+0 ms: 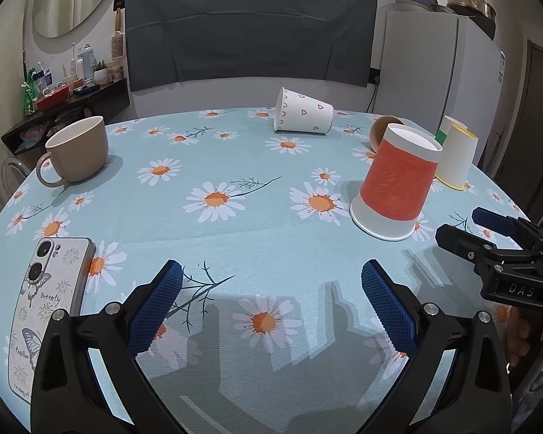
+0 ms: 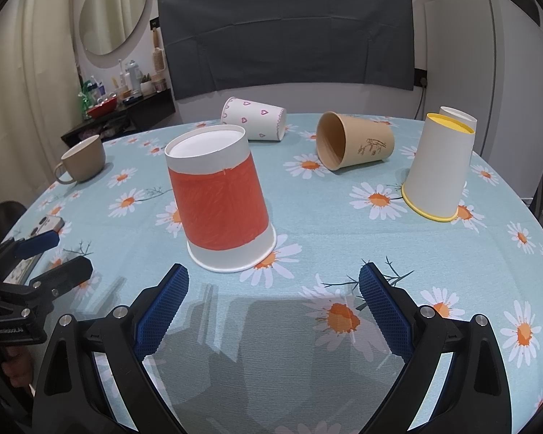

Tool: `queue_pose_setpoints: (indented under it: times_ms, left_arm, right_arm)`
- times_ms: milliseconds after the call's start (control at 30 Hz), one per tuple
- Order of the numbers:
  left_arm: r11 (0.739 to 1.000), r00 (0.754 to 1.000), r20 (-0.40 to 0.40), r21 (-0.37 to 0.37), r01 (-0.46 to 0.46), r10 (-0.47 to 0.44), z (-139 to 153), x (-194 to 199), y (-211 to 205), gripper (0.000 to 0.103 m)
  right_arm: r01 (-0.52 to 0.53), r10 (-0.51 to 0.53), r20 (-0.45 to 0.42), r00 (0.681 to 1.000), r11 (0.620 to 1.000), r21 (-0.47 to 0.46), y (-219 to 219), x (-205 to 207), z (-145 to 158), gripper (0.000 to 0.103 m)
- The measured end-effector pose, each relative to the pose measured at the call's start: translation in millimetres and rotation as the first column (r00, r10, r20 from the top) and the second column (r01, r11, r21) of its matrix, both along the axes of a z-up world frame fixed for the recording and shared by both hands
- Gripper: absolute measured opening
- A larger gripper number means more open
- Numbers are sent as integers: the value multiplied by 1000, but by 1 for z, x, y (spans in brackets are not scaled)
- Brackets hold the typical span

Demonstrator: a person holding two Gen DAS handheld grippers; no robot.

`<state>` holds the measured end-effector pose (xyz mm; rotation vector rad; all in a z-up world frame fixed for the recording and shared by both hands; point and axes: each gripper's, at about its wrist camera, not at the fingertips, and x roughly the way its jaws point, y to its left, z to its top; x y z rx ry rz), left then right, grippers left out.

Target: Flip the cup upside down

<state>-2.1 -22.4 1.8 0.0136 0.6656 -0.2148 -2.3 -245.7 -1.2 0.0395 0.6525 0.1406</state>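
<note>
Cups crowded a daisy-print blue tablecloth (image 2: 307, 224) as both tools hung empty above it. An orange-banded white paper cup (image 2: 222, 199) stood mouth-down just ahead and slightly left of the right gripper (image 2: 273, 307), its long axis near vertical, leaning a little. That gripper's blue-padded fingers (image 2: 163, 311) were spread wide, touching nothing. The left gripper (image 1: 271, 307), likewise agape and holding nothing, sat farther off, the same cup (image 1: 398, 184) ahead to its right. The orange cup already looked flipped; of those still unturned, a brown paper cup (image 2: 354, 141) lay on its side farther ahead and right, nearer the right hand.
</note>
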Motion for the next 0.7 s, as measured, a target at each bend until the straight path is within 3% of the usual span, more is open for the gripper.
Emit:
queue_pose_setpoints:
  times_ms: [333, 500, 700]
  left_arm:
    - [1000, 1000, -1, 7, -20, 20, 0, 1, 1, 97]
    - [996, 998, -1, 58, -65, 65, -1, 1, -2, 97]
    - [995, 998, 10, 82, -56, 55, 0, -1, -5, 97]
  right_arm:
    - [1, -1, -3, 1000, 1000, -2, 0, 0, 0, 91]
    - [1, -1, -4, 1000, 1000, -1, 0, 0, 0, 91]
    - [1, -1, -7, 1000, 1000, -3, 1, 1, -1, 91]
